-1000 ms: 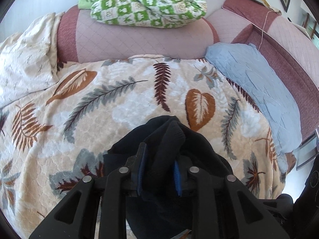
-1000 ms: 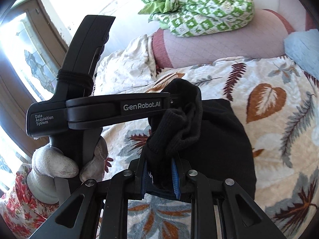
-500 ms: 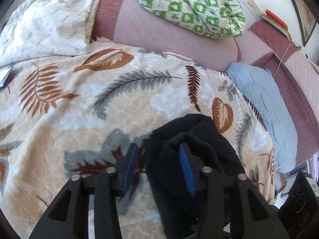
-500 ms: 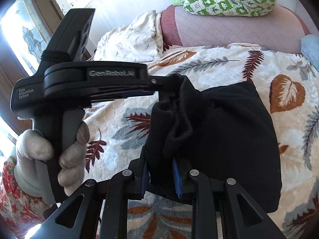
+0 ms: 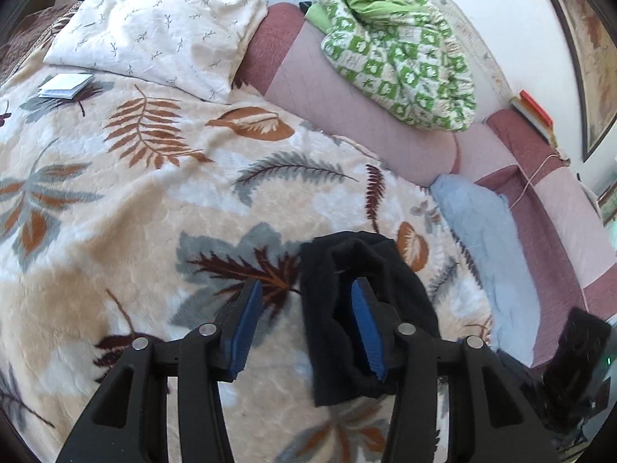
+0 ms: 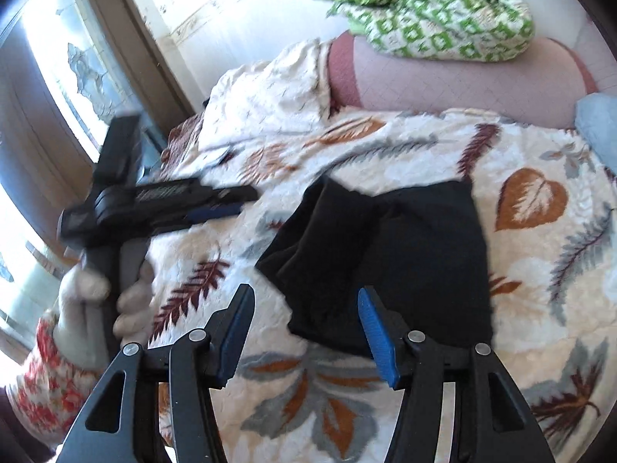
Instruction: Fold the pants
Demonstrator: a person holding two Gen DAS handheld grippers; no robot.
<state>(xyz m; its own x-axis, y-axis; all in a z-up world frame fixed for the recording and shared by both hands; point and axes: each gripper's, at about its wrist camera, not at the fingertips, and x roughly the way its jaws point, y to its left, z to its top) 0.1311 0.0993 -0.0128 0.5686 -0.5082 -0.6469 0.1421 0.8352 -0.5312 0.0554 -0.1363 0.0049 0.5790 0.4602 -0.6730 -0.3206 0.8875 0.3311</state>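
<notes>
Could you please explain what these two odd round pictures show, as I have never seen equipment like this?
No robot is here: a person holds a two-finger gripper in each hand, each with a fisheye camera looking along its blue-padded fingers.

The left wrist view shows the left gripper over a bed. Its jaws stand apart, and a bunched edge of the black pants lies between them, unpinched.

The right wrist view shows the right gripper, its jaws opening, nothing gripped. The pants lie folded on the leaf-patterned blanket. At the left, a gloved hand holds the other gripper.

Behind lie a white pillow, a green checked quilt and a pale blue cushion.
</notes>
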